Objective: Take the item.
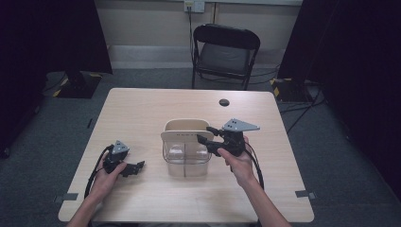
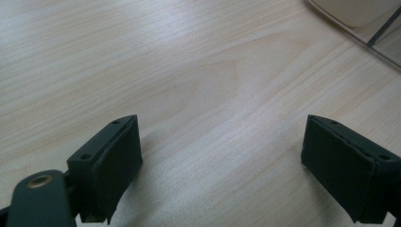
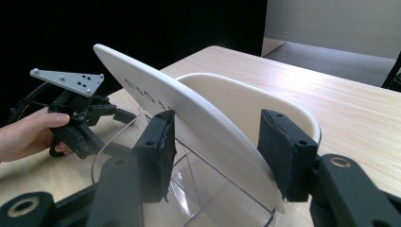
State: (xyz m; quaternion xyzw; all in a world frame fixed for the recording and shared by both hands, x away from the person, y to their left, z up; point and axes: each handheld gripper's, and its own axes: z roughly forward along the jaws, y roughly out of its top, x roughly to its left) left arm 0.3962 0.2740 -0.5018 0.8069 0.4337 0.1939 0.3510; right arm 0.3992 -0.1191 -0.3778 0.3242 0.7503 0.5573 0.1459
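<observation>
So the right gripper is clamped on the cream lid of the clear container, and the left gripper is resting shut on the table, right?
Not quite. The left gripper rests on the table with its jaws wide open and nothing between them, as the left gripper view shows. The right gripper is indeed clamped on the cream lid of the clear container.

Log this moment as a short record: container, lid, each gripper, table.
container: clear container with a divider inside, mid-table
lid: cream lid, tilted across the container's top
right gripper: right gripper, jaws on either side of the lid, shut on it
left gripper: left gripper, jaws open over bare wood, apart from the container
table: wooden table
</observation>
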